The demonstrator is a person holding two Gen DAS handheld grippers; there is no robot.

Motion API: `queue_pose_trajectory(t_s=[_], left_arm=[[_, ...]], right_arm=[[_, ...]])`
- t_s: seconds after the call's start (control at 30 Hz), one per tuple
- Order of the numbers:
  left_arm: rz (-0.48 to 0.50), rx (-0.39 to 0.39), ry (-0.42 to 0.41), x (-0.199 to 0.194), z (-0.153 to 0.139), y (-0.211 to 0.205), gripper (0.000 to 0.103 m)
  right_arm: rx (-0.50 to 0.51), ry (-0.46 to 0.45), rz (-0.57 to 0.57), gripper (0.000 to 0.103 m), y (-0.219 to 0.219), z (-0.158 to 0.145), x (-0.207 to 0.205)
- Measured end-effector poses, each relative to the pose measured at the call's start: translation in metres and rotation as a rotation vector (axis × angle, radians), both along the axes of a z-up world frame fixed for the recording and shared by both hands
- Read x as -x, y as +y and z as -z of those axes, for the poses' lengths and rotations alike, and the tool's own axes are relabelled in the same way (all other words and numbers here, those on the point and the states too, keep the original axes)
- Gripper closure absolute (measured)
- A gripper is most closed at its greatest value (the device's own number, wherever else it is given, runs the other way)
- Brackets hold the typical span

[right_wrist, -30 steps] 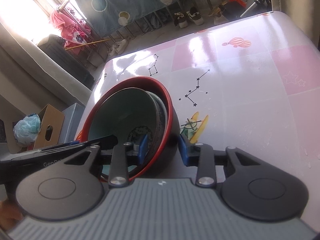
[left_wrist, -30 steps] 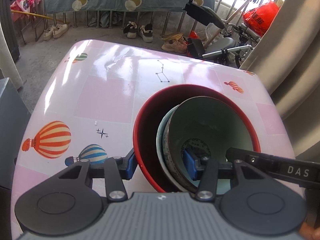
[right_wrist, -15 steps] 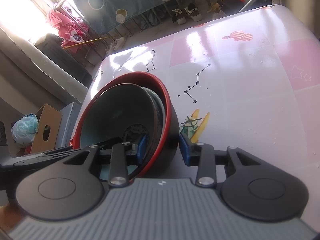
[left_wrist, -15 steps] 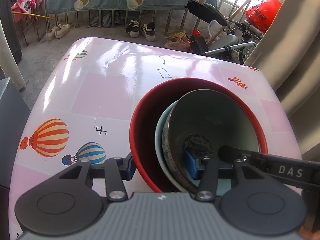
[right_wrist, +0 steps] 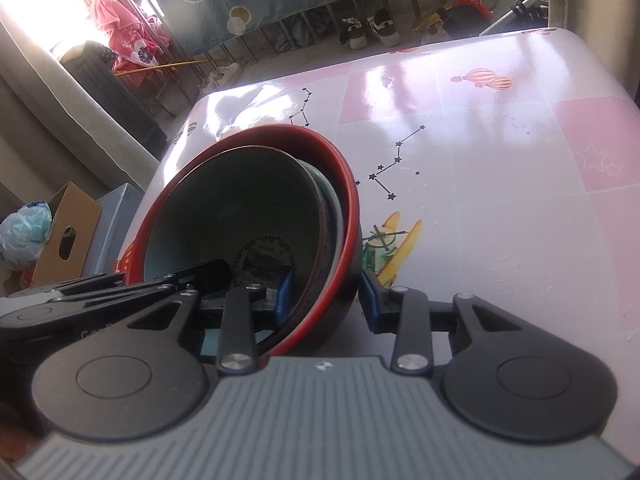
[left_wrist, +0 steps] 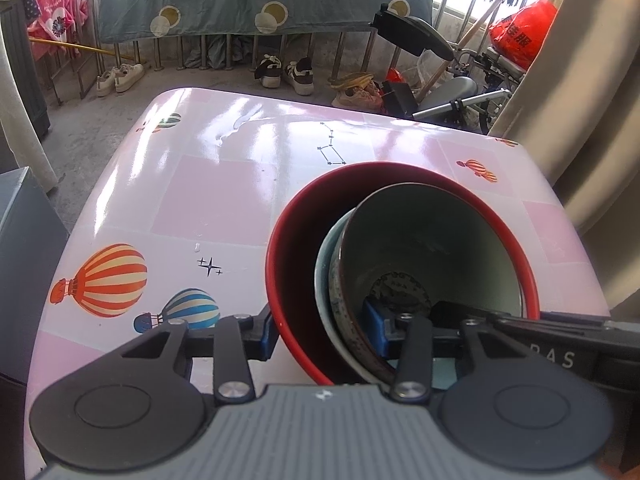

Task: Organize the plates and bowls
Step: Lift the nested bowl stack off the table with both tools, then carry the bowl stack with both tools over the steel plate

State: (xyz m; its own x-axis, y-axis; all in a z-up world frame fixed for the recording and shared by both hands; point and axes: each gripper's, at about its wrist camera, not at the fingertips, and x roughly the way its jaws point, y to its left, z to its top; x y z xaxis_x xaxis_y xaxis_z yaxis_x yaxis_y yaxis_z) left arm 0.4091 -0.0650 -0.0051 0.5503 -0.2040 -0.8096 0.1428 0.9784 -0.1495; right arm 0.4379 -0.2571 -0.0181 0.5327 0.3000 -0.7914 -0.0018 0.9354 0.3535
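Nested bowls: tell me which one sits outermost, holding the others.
The red bowl with the dark outside is outermost. The pale blue-green bowl sits inside it, and the speckled-rim bowl with the patterned ring at its bottom nests innermost.

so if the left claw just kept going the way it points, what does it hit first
Probably the nested bowls it straddles: the left claw is closing across their walls, so they would meet its base, then the table. Depth is unclear.
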Motion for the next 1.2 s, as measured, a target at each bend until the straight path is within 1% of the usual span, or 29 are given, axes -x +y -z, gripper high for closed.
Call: queue_pose_trajectory(t_s=[0.2, 0.6, 1.0, 1.2], left_arm=[[-0.01, 0.01, 0.001, 0.0, 0.0, -0.001, 0.059], [-0.022, 0.024, 0.004, 0.002, -0.004, -0.001, 0.059], [-0.021, 0.031, -0.015, 0.007, -0.016, -0.002, 0.059], [-0.029, 0.046, 0.008, 0.007, -0.014, 0.001, 0.059]], right_arm=[[0.01, 0.004, -0.004, 0.069, 0.0, -0.001, -0.001], [-0.001, 0.023, 0.011, 0.07, -0.005, -0.003, -0.002], [0.002, 0.022, 0.02, 0.07, -0.01, -0.016, 0.001], [-0.004, 0.041, 0.026, 0.07, -0.012, -0.018, 0.002]])
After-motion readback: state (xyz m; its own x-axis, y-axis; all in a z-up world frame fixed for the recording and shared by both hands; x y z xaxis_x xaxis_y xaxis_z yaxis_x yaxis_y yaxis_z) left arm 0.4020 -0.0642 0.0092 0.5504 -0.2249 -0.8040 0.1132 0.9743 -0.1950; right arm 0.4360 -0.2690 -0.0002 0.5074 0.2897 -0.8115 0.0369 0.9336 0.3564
